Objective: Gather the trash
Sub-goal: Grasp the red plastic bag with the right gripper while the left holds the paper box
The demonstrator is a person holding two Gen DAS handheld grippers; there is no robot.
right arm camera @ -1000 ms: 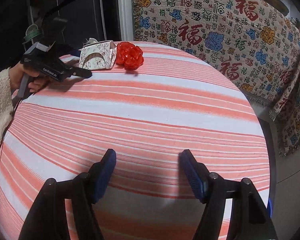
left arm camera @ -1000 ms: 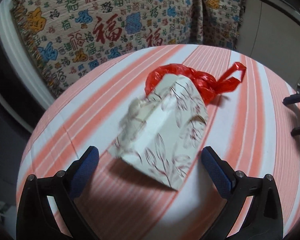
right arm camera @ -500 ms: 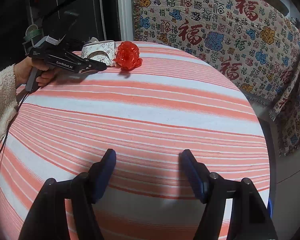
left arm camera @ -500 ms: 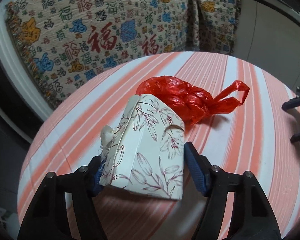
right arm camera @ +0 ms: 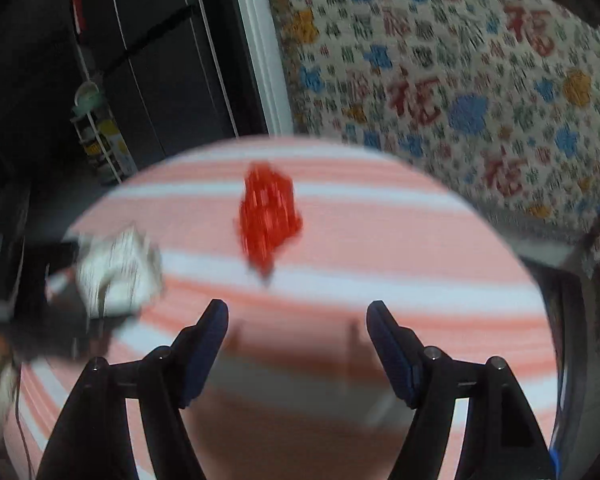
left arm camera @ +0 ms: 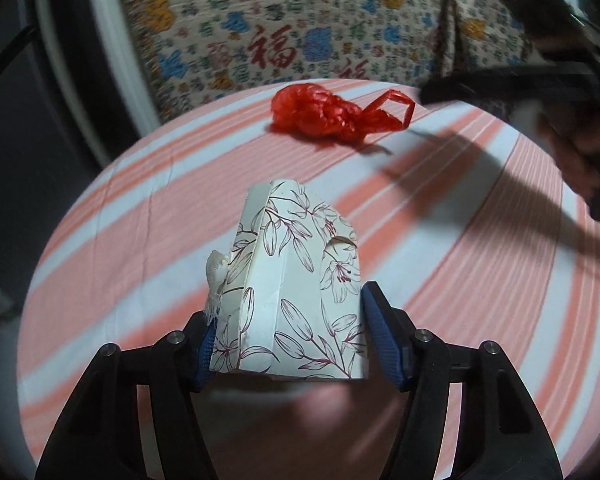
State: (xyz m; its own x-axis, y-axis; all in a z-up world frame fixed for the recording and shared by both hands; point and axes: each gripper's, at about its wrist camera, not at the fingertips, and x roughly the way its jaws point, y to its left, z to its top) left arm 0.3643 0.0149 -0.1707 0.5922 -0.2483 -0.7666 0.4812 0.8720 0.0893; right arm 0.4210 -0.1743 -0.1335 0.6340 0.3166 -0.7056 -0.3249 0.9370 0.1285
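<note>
1. My left gripper [left arm camera: 290, 338] is clamped on the floral paper box [left arm camera: 296, 292], blue pads pressed against both its sides; a bit of white tissue [left arm camera: 216, 274] pokes from its left edge.
2. My right gripper [right arm camera: 296, 338] is spread wide, holding nothing, above the striped tablecloth [right arm camera: 400, 240].
3. Beyond both, the red plastic bag [left arm camera: 328, 114] lies crumpled on the cloth, apart from the box.
4. The right wrist view is motion-blurred; box and bag show only as smears there.

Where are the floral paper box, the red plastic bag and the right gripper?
floral paper box [left arm camera: 300, 280]: left wrist view, middle of its front face.
red plastic bag [left arm camera: 320, 114]: left wrist view, crumpled body.
right gripper [right arm camera: 298, 320]: right wrist view, midway between fingertips.
</note>
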